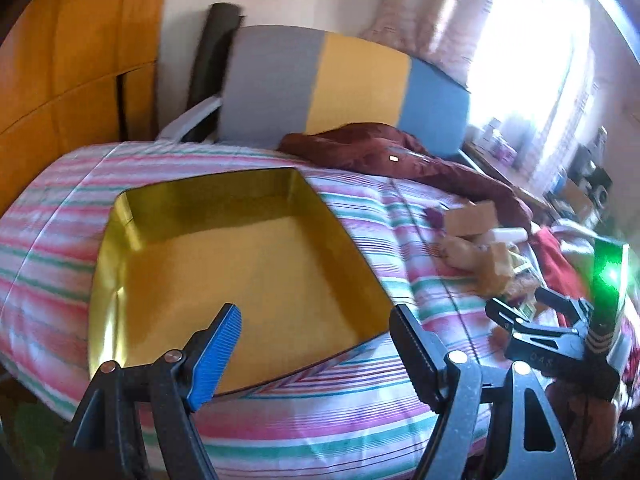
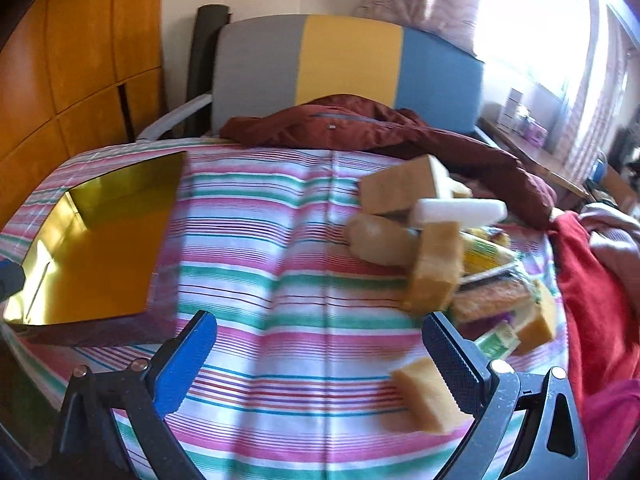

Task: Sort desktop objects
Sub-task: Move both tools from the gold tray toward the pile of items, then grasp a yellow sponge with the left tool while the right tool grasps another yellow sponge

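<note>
1. A gold tin tray [image 2: 100, 264] lies open and empty on the striped bedspread [image 2: 288, 264], at the left end of the bed; everything below is placed relative to this tray.
2. The left gripper [image 1: 316, 344] hangs over the tray's near right corner, its jaws apart with nothing between them; one blue pad sits above the tray floor, the other jaw over the bedspread just past the tray's right wall.
3. Right of the tray, across a bare stretch of bedspread, the right gripper [image 2: 320, 364] hovers with its jaws spread wide and empty.
4. Just beside that gripper's right jaw lies a tan block [image 2: 424, 400], apart from the pile.
5. Further right of the tray sits the pile of objects [image 2: 448, 248]: tan boxes, a white bar [image 2: 460, 210], a rounded beige piece, and green and yellow packets, leaning on one another.
6. Behind the tray and pile, a dark red jacket [image 2: 360, 128] is draped along the far edge of the bed, in front of a grey, yellow and blue headboard [image 2: 348, 64].
7. Right of the pile lies red cloth [image 2: 592, 280].
</note>
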Motion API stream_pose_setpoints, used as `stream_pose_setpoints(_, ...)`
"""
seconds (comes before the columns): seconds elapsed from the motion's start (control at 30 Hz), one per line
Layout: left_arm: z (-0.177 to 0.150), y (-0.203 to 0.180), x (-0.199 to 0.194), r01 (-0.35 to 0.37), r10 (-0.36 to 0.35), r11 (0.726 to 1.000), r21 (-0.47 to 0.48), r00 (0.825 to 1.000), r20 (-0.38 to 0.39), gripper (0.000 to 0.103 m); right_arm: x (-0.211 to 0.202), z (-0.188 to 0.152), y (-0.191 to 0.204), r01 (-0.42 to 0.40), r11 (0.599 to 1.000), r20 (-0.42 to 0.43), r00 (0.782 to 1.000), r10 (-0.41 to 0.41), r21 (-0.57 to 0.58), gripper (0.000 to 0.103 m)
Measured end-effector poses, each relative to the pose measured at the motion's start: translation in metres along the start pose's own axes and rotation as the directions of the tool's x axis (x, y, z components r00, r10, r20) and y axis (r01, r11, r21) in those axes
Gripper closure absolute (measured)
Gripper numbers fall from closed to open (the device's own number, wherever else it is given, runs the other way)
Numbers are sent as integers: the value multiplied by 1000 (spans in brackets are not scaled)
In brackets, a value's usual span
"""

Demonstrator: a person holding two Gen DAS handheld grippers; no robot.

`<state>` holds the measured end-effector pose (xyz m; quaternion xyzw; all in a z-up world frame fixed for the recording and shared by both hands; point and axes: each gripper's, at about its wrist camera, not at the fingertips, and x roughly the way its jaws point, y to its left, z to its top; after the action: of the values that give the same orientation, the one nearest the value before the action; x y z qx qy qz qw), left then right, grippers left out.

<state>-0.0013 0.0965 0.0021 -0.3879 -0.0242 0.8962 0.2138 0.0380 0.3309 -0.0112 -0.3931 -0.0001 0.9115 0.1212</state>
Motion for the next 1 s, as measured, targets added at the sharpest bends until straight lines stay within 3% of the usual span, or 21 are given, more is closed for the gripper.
stream_pose_setpoints(0.17, 6, -39, 10, 66, -64, 992, 105, 998, -19, 25, -3, -5, -41, 32, 998, -18, 999, -31, 52, 0)
stream_pose_setpoints(0.33, 7, -74, 25, 152, -141, 972, 178, 988, -70, 25, -10, -2, -104, 58, 979, -34, 998, -52, 197, 0)
stream_pose_setpoints(0.63, 0, -134, 53, 286, -245, 915, 284, 954, -171, 25, -5, 2, -232, 103, 851, -86, 994, -68, 515, 1)
stream_pose_setpoints(0.7, -4, -149, 58, 313, -262, 895, 318, 946, -192, 25, 9, 2, -249, 133, 832, -129, 989, -74, 539, 5)
stream_pose_setpoints(0.87, -11, -178, 72, 368, -295, 849, 379, 926, -238, 25, 42, -8, -271, 168, 797, -195, 979, -65, 580, 36)
stream_pose_setpoints(1.0, -16, -196, 87, 400, -301, 823, 404, 909, -287, 25, 57, -15, -278, 162, 785, -206, 977, -45, 598, 41)
